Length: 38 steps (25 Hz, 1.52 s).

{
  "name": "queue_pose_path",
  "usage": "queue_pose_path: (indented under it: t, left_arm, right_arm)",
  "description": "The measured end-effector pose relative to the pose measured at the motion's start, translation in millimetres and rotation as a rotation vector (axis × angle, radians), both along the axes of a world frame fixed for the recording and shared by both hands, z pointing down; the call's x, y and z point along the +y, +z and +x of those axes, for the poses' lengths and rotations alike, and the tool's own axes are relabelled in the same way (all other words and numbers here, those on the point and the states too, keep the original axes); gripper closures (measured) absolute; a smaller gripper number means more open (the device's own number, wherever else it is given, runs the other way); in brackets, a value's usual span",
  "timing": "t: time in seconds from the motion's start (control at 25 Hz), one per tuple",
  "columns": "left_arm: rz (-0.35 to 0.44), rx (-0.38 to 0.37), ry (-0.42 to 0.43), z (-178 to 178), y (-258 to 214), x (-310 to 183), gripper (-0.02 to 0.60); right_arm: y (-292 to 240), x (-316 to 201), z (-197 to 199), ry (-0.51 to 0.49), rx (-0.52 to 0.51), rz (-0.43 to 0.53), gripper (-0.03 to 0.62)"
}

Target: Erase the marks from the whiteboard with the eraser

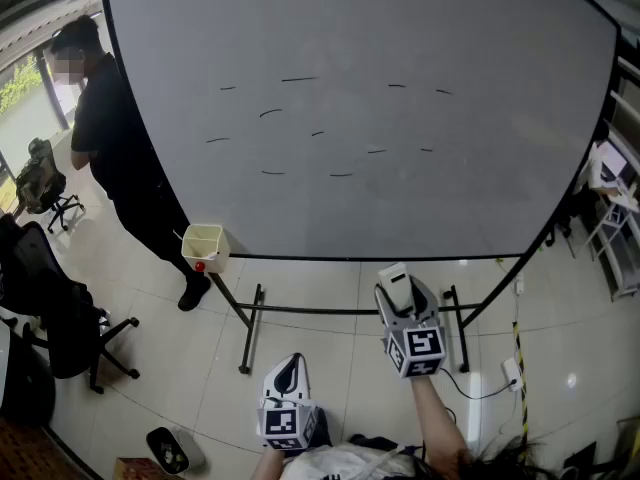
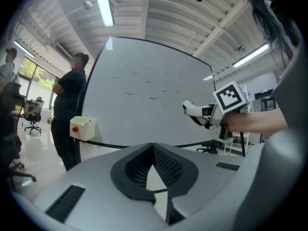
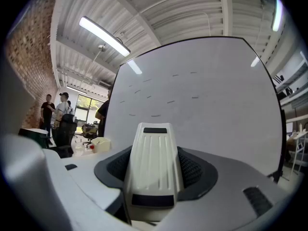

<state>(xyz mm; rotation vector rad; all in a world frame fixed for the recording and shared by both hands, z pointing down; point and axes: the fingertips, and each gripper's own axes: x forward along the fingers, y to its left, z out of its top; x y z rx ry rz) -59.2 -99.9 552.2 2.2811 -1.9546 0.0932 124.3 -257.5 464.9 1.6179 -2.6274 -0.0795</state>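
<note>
right gripper (image 3: pixel 153 167) clamped on the white eraser (image 3: pixel 154 150), held low in front of the whiteboard (image 1: pixel 400 203), apart from it; left gripper (image 2: pixel 153 150) jaws pressed together, empty; short black marks (image 1: pixel 270 112) scattered across the board's upper half; a person (image 1: pixel 120 148) stands at its left edge

A person (image 1: pixel 120 158) in black stands on the tiled floor (image 1: pixel 330 368), just beside a cream box (image 1: pixel 203 243) with a red button (image 1: pixel 199 265). Two office chairs (image 1: pixel 60 308) stand farther left. A socket strip (image 1: pixel 511 372) lies at right.

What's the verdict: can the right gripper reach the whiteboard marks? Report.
Probably yes: the right gripper, shut on the eraser, faces the marks with nothing between, though not yet touching the whiteboard.
</note>
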Motion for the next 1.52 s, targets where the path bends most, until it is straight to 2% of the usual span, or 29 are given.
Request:
queue_pose_path:
  t: [0.2, 0.44, 0.68, 0.8, 0.92, 1.0, 1.08, 1.24, 1.32, 1.4, 1.52]
  left_arm:
    - [0.028, -0.017, 0.007, -64, -16, -48, 0.595]
    - [0.062, -0.02, 0.001, -136, -39, -99, 0.595]
    - [0.026, 0.002, 0.011, -156, -23, -119, 0.595]
    - [0.017, 0.005, 0.002, -157, -23, -126, 0.595]
    - [0.005, 0.024, -0.002, -154, -19, -128, 0.595]
    - [0.005, 0.033, -0.01, -152, -22, -131, 0.595]
    - [0.004, 0.032, -0.01, -151, -23, -132, 0.595]
    - [-0.008, 0.038, -0.027, -153, -17, -131, 0.595]
    - [-0.01, 0.044, -0.039, -156, -14, -132, 0.595]
    - [-0.009, 0.045, -0.051, -159, -14, -132, 0.595]
    - [-0.003, 0.046, -0.061, -162, -19, -137, 0.595]
  right_arm:
    - [-64, -98, -27, 0.081, 0.024, 0.115, 0.315]
    - [-96, -172, -45, 0.21, -0.012, 0.145, 0.315]
    - [-87, -196, -55, 0.287, 0.005, 0.144, 0.316]
    - [-68, -191, -88, 0.226, 0.071, 0.111, 0.316]
    - [-29, -184, -142, 0.115, 0.229, 0.058, 0.316]
    - [-16, -184, -155, 0.096, 0.289, 0.051, 0.316]
    - [-32, -183, -144, 0.126, 0.268, 0.079, 0.316]
    - [-100, -188, -70, 0.297, 0.065, 0.159, 0.316]
    - [-108, -198, -44, 0.349, 0.028, 0.159, 0.316]
    - [-102, -201, -45, 0.365, 0.049, 0.162, 0.316]
    - [-91, -198, -74, 0.346, 0.054, 0.15, 0.315]
